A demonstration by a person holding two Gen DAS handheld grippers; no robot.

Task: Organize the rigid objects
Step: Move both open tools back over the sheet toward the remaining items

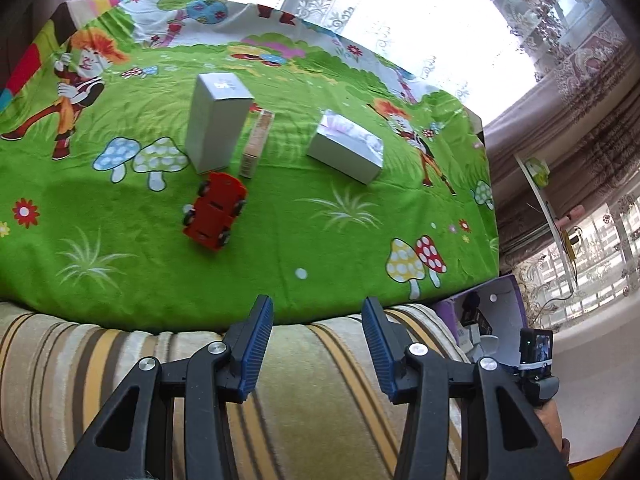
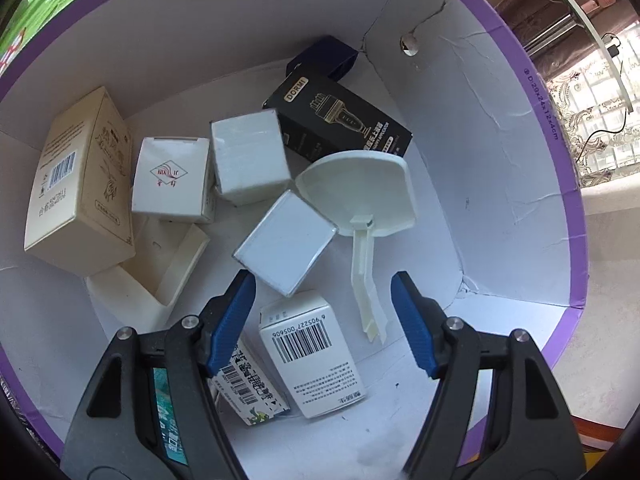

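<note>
On the green cartoon cloth (image 1: 340, 248) stand a tall white box (image 1: 218, 120), a slim beige box (image 1: 256, 144) and a silvery white box (image 1: 346, 146). A red toy car (image 1: 214, 210) lies in front of them. My left gripper (image 1: 318, 316) hovers open over the striped cushion at the cloth's near edge, with nothing between its fingers. My right gripper (image 2: 322, 292) points down into the purple-rimmed carton (image 2: 532, 184), jaws wide apart. Below it lies a white barcode box (image 2: 310, 352); the pads do not touch it. A square white box (image 2: 286, 242) sits just beyond.
The carton also holds a cream box (image 2: 80, 184), a black DORMI box (image 2: 340, 120), other white boxes, an open tray (image 2: 160, 272) and a white scoop-like plastic piece (image 2: 360, 192). In the left wrist view the carton (image 1: 480, 312) stands right of the cloth. Curtains and a window lie behind.
</note>
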